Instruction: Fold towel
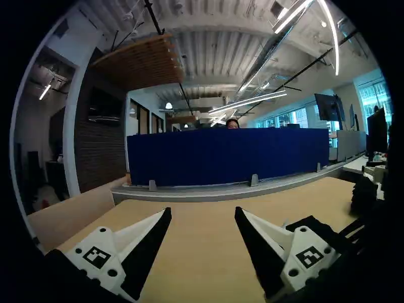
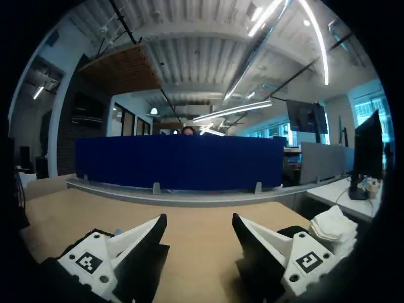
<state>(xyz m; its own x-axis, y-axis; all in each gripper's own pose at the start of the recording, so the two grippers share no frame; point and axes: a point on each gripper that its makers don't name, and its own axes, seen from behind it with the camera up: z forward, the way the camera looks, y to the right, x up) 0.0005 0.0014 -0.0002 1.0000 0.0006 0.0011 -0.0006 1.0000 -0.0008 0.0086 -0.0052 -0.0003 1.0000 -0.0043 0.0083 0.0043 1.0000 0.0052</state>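
Note:
In the left gripper view my left gripper (image 1: 203, 212) stands open just above the light wooden table (image 1: 202, 237), nothing between its white and black fingers (image 1: 146, 242). My right gripper (image 2: 199, 218) is likewise open over the same table (image 2: 202, 227) in the right gripper view. A pile of white folded towels (image 2: 333, 227) lies at the table's right edge, to the right of the right gripper and apart from it.
A blue divider panel (image 1: 227, 154) on a grey rail closes off the far side of the table. A person's head (image 1: 232, 123) shows behind it. Dark equipment (image 1: 363, 194) stands at the right in the left gripper view. A monitor (image 2: 366, 151) stands on a neighbouring desk.

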